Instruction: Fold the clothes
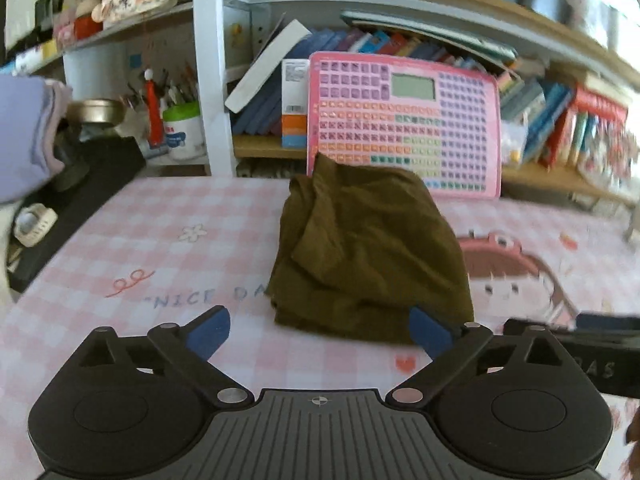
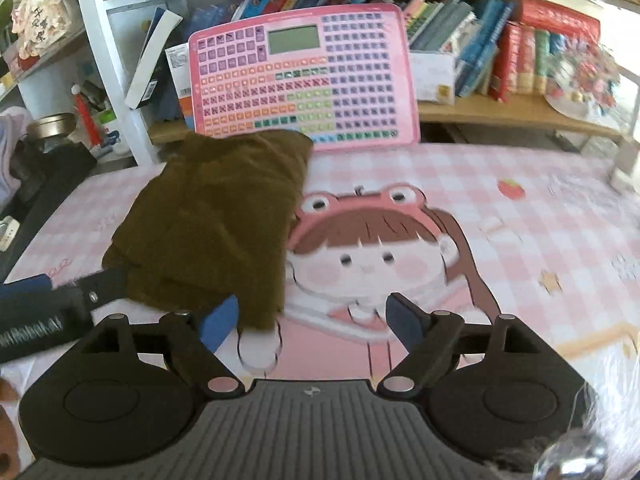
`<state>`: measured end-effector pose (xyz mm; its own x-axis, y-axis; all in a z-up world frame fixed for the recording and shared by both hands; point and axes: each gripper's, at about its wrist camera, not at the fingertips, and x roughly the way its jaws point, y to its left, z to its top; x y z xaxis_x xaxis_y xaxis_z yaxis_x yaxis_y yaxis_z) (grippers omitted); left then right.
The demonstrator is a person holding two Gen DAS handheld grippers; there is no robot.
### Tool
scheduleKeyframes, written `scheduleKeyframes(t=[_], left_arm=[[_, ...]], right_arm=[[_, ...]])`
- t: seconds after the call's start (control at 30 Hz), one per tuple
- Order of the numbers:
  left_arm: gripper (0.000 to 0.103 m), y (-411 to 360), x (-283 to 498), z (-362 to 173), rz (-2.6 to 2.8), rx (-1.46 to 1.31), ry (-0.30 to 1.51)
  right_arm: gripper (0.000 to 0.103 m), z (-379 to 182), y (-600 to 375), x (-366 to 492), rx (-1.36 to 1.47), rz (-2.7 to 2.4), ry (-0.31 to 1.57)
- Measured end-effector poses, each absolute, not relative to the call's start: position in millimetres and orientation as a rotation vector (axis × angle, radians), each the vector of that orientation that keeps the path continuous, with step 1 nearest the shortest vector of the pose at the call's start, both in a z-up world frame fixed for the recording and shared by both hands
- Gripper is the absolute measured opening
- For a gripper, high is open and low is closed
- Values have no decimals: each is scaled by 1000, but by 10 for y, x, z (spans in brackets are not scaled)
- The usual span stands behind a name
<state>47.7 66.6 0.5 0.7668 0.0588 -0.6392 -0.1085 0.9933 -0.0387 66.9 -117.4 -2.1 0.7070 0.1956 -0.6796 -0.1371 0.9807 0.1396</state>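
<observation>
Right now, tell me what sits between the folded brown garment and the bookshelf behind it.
A pink toy keyboard tablet stands propped against the bookshelf, directly behind the folded brown garment. The right wrist view shows it best.

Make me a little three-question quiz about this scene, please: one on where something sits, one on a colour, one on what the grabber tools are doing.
1. Where does the pink keyboard toy stand?
A. Flat under the garment
B. Propped upright against the bookshelf behind the garment
C. On the top shelf

2. What colour is the folded garment?
A. Olive brown
B. White
C. Bright red

3. How do the left gripper and right gripper stand?
A. Both shut on the garment
B. One open, one shut
C. Both open, gripping nothing

Answers: 1 B, it leans on the books at the far edge of the pink checked mat. 2 A, the cloth is dark olive brown in both views. 3 C, each pair of blue fingers is spread wide with no cloth pinched between.
</observation>
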Motion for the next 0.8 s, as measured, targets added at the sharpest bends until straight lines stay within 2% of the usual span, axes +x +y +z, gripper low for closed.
scheduleKeyframes(t=[0.27,0.8], left_arm=[[98,468,133,-56,139,-39,709],[102,502,139,98,157,-10,689]], right_arm=[[83,-5,-1252,290,-5,200,717],[87,151,-1192,244,-18,224,658]])
